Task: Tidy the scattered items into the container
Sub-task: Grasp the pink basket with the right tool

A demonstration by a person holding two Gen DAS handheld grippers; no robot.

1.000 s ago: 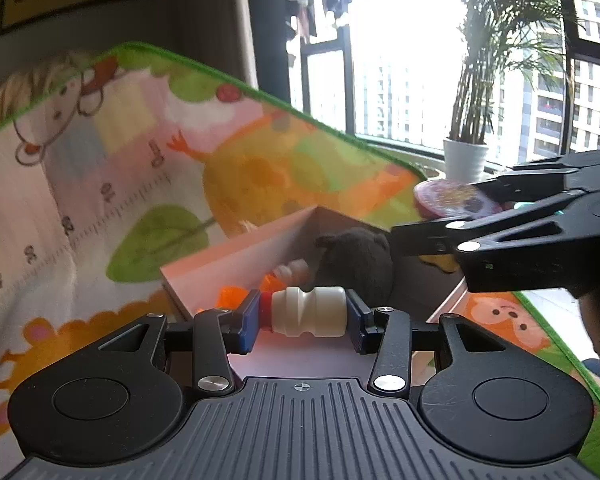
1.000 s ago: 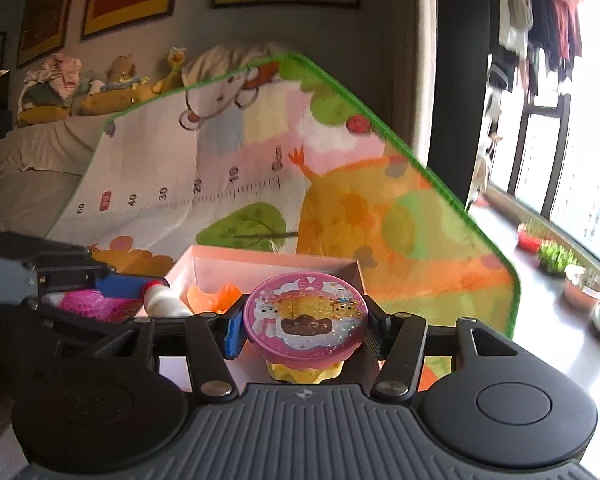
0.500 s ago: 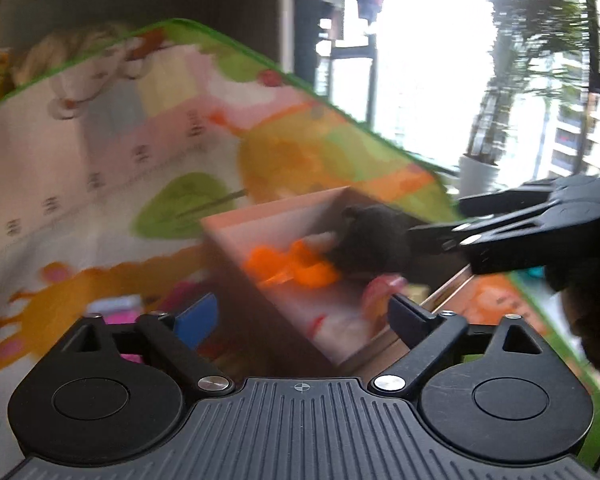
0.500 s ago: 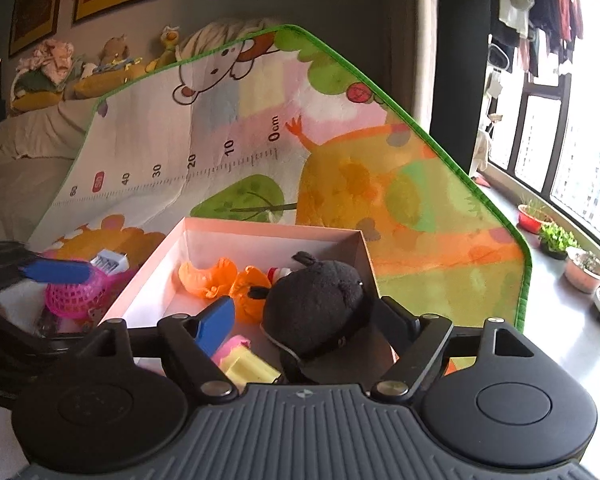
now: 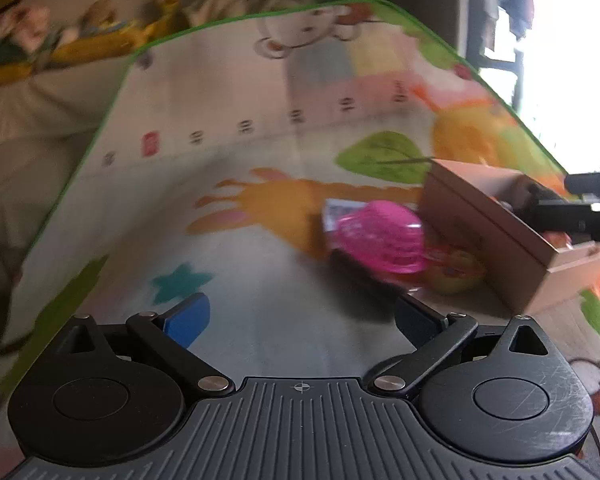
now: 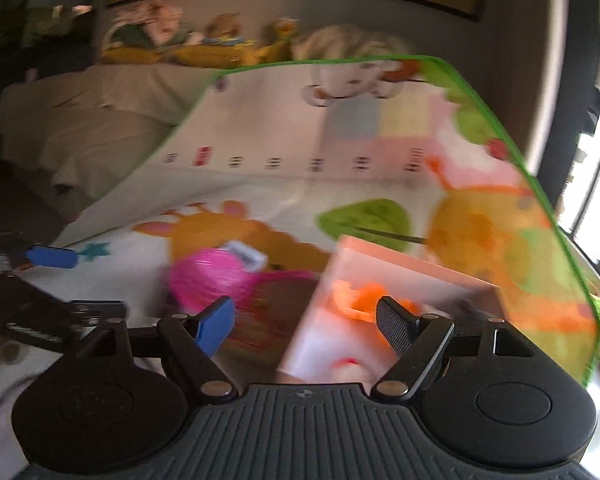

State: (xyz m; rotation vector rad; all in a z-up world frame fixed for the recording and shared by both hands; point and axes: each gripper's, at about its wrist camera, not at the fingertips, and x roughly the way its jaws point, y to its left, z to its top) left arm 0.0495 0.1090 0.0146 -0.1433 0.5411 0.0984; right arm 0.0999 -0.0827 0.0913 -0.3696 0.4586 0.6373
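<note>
Left wrist view: pink basket [image 5: 380, 236] lies on the play mat [image 5: 260, 184], just beside the box [image 5: 500, 232], on its left.
Handling: I judge it light, thin plastic with a lattice wall, springy and likely to flex, so take the rim, not the dome.
Under it: a small white-and-blue card or packet [image 5: 334, 210], too blurred to name; flat, hard to pinch.
Beside it: a yellowish rounded toy [image 5: 454, 276] against the box wall, smeared by motion.
Box: stiff pink cardboard, open top; orange pieces [image 6: 364, 300] inside.
My left claw [image 5: 300, 318]: spread wide, empty, aimed at the basket.
My right claw [image 6: 306, 326]: spread, empty, over the box's near-left corner.
Mat: soft, printed, glossy.
</note>
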